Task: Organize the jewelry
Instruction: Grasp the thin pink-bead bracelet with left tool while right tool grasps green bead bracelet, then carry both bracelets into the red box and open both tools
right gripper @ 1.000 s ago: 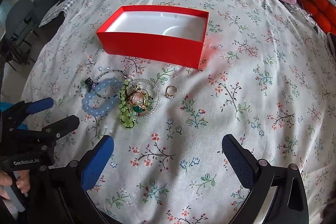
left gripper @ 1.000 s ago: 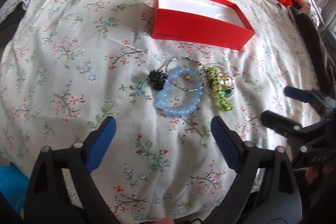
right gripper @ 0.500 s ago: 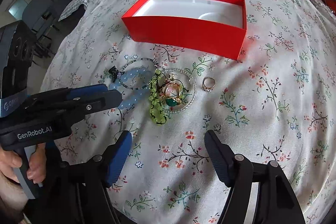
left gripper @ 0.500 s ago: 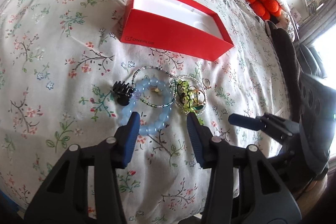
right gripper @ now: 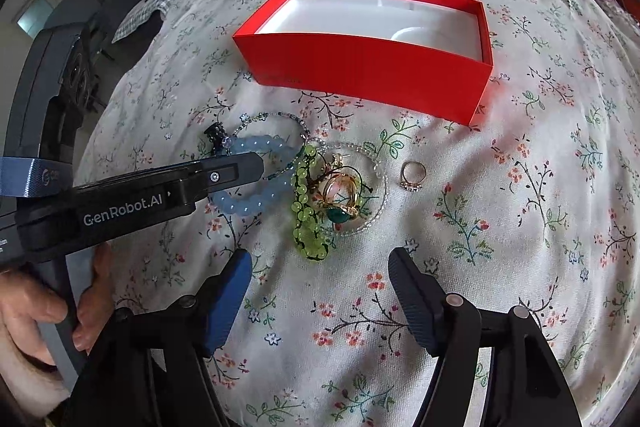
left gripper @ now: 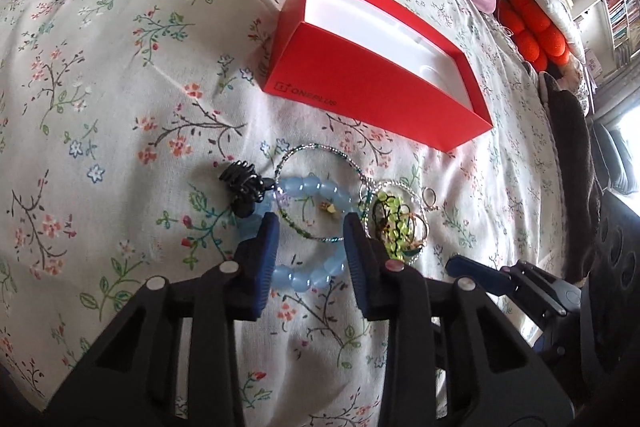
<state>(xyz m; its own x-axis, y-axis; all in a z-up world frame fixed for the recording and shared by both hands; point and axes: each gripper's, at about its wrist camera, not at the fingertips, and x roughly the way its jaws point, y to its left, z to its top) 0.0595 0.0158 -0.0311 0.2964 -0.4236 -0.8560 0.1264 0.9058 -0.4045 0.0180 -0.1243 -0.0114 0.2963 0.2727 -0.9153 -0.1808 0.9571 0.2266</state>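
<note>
My left camera looks steeply down along my left claw [left gripper: 308,227] at the bed [left gripper: 120,87], close over the blue bracelet [left gripper: 308,275], with the red box [left gripper: 372,95] beyond. My right camera looks down past my right claw [right gripper: 320,267], a little farther back. Both views share the jewelry pile, the box and the floral cover; each catches the other claw at its edge.
</note>
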